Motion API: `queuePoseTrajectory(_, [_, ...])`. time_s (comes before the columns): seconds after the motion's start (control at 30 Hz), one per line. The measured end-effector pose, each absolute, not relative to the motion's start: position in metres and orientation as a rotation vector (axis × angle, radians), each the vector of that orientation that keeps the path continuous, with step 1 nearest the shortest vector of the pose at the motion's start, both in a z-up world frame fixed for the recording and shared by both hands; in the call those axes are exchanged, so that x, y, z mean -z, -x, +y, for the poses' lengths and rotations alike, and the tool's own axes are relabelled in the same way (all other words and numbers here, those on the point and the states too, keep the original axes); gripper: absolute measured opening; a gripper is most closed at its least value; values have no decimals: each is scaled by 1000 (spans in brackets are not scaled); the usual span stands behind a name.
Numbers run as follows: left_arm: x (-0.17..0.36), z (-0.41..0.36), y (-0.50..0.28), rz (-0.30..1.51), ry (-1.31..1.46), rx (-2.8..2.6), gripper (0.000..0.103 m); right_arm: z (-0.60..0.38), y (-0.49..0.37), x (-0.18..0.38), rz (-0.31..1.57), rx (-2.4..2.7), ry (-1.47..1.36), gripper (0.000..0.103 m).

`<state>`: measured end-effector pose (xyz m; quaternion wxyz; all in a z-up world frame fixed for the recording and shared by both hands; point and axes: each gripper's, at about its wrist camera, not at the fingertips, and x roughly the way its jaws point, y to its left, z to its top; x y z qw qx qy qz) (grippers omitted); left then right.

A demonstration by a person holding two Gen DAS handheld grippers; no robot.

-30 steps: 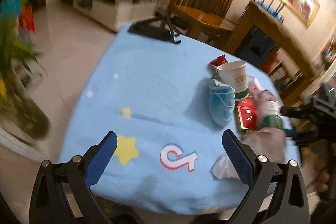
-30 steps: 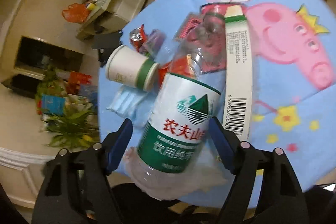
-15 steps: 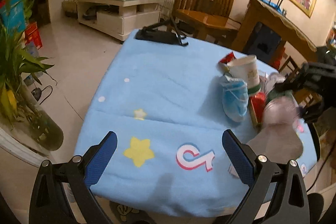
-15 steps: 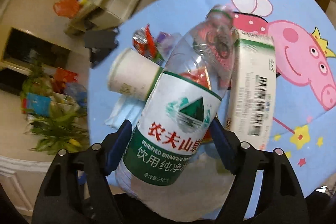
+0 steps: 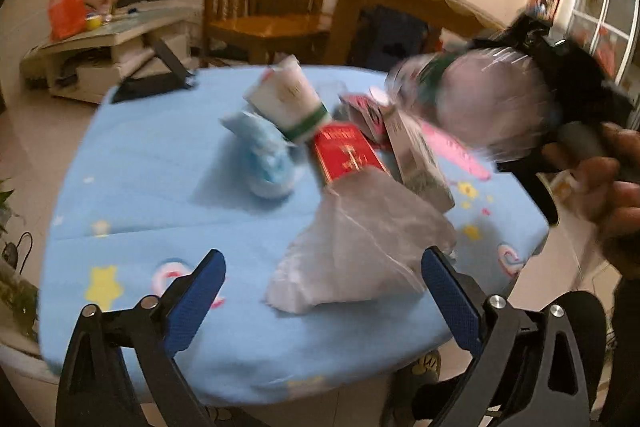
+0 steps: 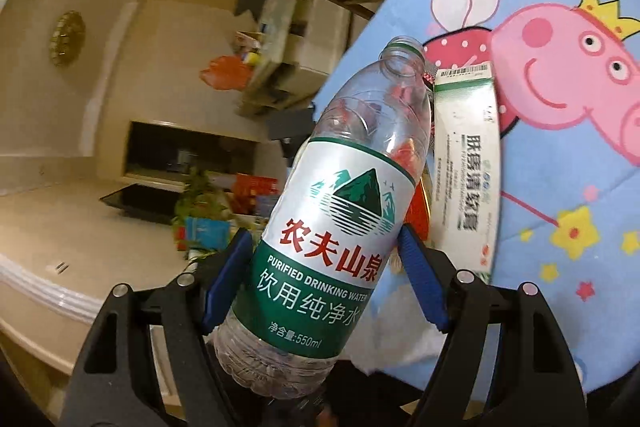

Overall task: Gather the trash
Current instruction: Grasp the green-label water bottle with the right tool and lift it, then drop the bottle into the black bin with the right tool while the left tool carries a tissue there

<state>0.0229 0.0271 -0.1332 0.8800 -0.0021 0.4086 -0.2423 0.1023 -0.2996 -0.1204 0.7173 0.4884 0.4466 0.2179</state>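
Observation:
My right gripper is shut on an empty clear water bottle with a green and white label, held up off the table. In the left wrist view the bottle is blurred at the upper right, above the trash. My left gripper is open and empty, near the table's front edge, just before a crumpled white plastic bag. On the blue tablecloth lie a paper cup, a blue face mask, a red packet and a long white carton, also in the right wrist view.
A black folded stand sits at the table's far left edge. Wooden chairs and a wooden cabinet stand behind the table. A low coffee table with an orange bag is at far left. Potted plants stand on the floor at left.
My right gripper has lifted the bottle higher off the table and tilted it. My left gripper has swung right and now faces the white bag and trash pile.

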Motion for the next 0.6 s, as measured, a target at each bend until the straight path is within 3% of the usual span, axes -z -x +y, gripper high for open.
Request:
queuePoseTrajectory(0.03, [143, 22, -32, 895, -3, 509, 79, -306, -95, 118, 967, -505, -1089, 74])
queuePoseTrajectory(0.1, [160, 10, -43, 986, -30, 511, 42, -317, -86, 112, 944, -518, -1095, 74])
queuePoseTrajectory(0.17, [161, -2, -41, 975, -74, 495, 42, -333, -77, 108, 914, -528, -1094, 74])
queuePoseTrajectory(0.23, [162, -11, -38, 993, -105, 506, 23, -348, -67, 104, 880, -520, -1078, 74])
queuePoseTrajectory(0.27, [161, -14, -34, 987, -118, 505, 1, -352, -65, 102, 869, -514, -1070, 74])
queuePoseTrajectory(0.4, [149, -6, -26, 930, -120, 424, 2, -382, -49, 86, 773, -475, -1029, 74])
queuePoseTrajectory(0.6, [78, -1, -8, 731, -152, 331, 2, -431, -23, 69, 594, -337, -897, 74])
